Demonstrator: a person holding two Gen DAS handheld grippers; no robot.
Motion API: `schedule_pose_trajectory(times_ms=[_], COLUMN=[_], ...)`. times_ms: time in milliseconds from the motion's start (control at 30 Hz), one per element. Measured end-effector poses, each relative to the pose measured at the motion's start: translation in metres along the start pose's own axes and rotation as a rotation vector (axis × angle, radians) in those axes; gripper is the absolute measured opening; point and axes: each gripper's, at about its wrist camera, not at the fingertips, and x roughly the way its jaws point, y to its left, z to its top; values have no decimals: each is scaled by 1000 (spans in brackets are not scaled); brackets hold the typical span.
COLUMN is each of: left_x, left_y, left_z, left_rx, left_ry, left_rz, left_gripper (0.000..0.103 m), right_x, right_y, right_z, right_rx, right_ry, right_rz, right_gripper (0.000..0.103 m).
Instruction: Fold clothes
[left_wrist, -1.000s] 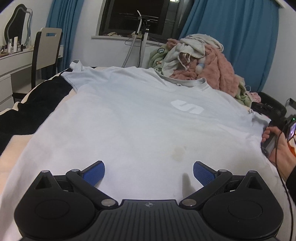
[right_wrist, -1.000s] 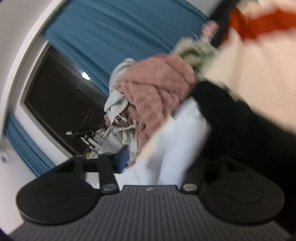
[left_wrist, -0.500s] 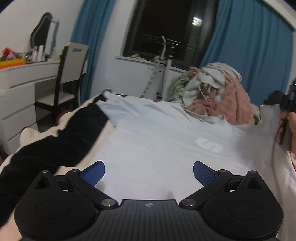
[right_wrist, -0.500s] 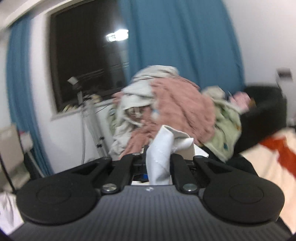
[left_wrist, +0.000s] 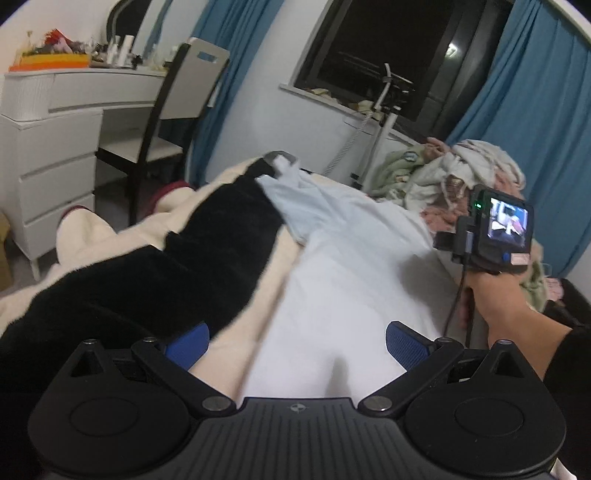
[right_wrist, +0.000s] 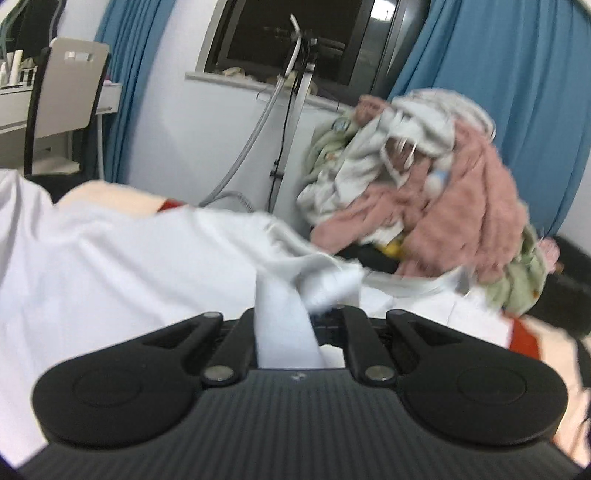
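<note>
The right gripper (right_wrist: 295, 314) is clamped on a bunched edge of the pale T-shirt (right_wrist: 129, 266), white cloth pinched between its closed fingers and spilling up over them. A second ago its jaws stood apart beside the shirt's right edge with nothing between them; half a second ago they had already closed on the fabric, and now that handful is lifted and carried inward, so that the side of the shirt nearer the heap of unfolded laundry (right_wrist: 424, 177) is peeling off the bed and doubling over the body of the garment. In the left wrist view the right hand (left_wrist: 495, 295) and its device are up above the shirt, between the garment and the laundry heap, where a second ago they lay low at the shirt's edge. The left gripper (left_wrist: 295, 343) is open and empty, its blue pads (left_wrist: 186, 345) spread wide; it has swung toward the shirt's other side, so that the black and cream blanket (left_wrist: 166, 273) on the far side from the laundry heap now fills half its view. The chest print seen a second ago no longer shows. This reads as the first lengthwise fold under way, with the left gripper probably heading for the opposite sleeve (left_wrist: 291, 192).
</note>
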Motion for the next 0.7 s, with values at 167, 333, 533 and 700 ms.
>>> schedule_pose_trajectory(times_ms=[167, 333, 533, 700], left_x=[10, 12, -13, -56], left_y=[2, -6, -23, -36], left_z=[-1, -6, -9, -13], left_rx=[-15, -2, 49, 94], left_ry=[13, 21, -24, -63], left_rz=[-18, -8, -34, -110], left_gripper=[103, 103, 103, 103], right_x=[-18, -76, -180, -283], right_y=[-11, -37, -75, -101], right_z=[6, 15, 4, -31], right_rx=[120, 287, 323, 283], right_ry=[-34, -81, -143, -218], right_rz=[54, 111, 115, 90], right_gripper=[84, 84, 84, 84])
